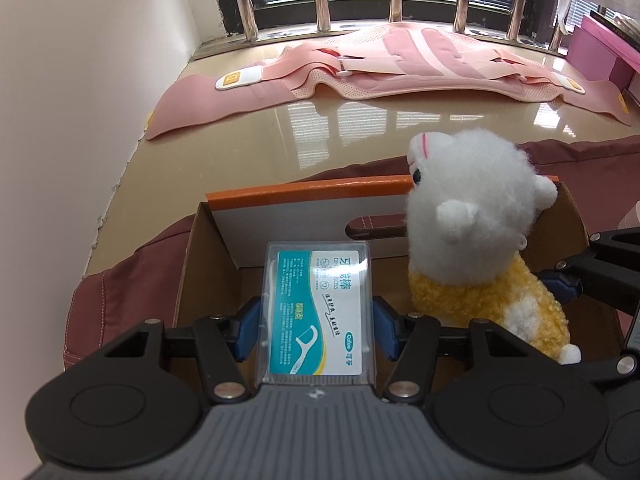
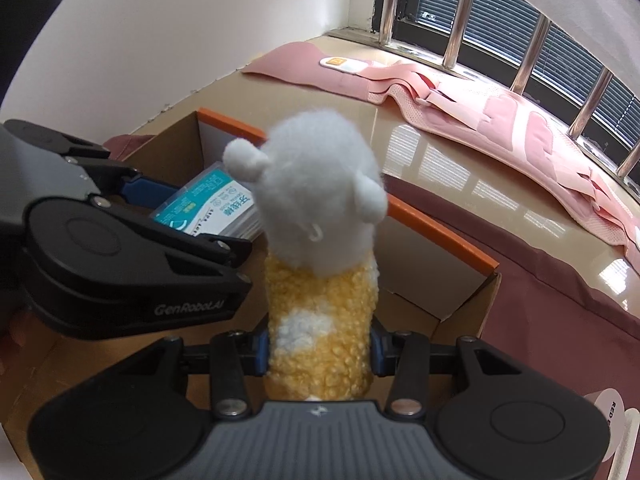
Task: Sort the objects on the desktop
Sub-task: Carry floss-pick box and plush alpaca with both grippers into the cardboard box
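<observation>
Item 1: dental floss box (image 1: 318, 316), clear plastic case with a teal label, centre of the left wrist frame. My left tongs (image 1: 316, 326) grip it by both long sides, blue pads pressed against the case. It hangs over the open cardboard box (image 1: 200, 272), near the box's far wall.

Item 2: plush toy (image 2: 320, 280), white head, yellow nubby body, centre of the right wrist frame. My right tongs (image 2: 318, 348) are closed on its body, which bulges between the pads. It stands upright in the box, just beside the floss case; whether its base touches the box floor I cannot tell.

Container: cardboard box with an orange-edged flap at the far side, resting on dark red fabric (image 1: 104, 300).

Surroundings: glossy beige table (image 1: 248, 140) beyond; pink padded belt (image 1: 400, 64) across the upper frame; barred window behind.

Step in hand, as I judge it: depositing both items in the box. Next move calls for lowering each until supported, then spreading the tongs and lifting straight out, the two tongs being close together.
</observation>
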Motion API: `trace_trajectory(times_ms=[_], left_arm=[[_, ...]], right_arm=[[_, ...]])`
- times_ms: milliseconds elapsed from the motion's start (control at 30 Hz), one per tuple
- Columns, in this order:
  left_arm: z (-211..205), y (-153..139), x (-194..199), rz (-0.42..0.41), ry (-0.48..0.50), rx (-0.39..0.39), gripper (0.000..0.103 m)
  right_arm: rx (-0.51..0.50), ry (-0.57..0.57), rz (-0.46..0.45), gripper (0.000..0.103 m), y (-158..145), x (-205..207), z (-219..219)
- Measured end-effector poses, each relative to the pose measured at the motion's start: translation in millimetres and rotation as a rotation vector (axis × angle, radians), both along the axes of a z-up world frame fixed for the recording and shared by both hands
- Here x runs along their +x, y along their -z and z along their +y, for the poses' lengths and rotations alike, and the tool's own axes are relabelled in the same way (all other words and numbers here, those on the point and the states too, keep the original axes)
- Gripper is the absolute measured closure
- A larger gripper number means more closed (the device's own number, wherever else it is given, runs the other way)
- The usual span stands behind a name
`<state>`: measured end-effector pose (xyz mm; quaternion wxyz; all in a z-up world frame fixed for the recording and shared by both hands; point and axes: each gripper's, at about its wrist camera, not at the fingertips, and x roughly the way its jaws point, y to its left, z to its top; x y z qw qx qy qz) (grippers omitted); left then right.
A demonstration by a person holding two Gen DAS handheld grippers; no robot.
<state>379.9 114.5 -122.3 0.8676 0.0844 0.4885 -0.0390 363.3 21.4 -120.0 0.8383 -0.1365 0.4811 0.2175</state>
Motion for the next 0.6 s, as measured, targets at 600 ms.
trace_trajectory(times_ms=[600], left_arm=[[-3.0,1.6,3.9,0.012,0.000,0.017,0.043]], right_arm=[[-0.037,-0.004,0.022,0.056,3.4,3.3,6.3]])
